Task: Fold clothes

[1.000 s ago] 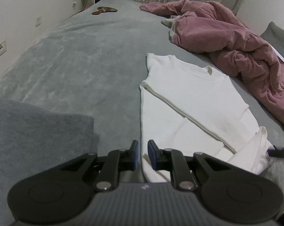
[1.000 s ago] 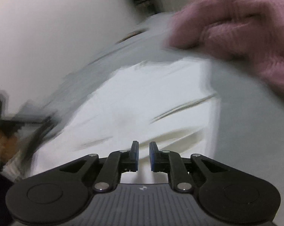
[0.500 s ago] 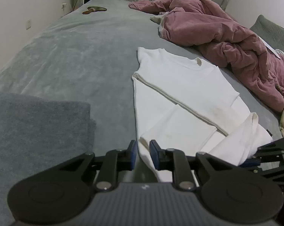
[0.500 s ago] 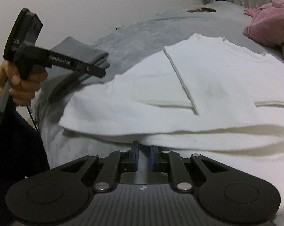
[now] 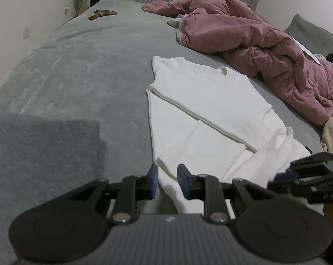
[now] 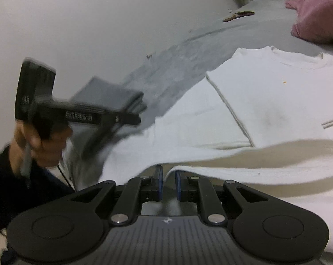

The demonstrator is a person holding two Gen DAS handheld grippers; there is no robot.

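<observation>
The white T-shirt (image 5: 210, 101) is lying lengthwise up the grey bed (image 5: 78, 66), its hem at the near edge; my left gripper (image 5: 167, 180) is opening, hem corner between its jaws. My right gripper (image 6: 167, 182) is pinching the hem's other end, nearly closed, lifting it.
</observation>
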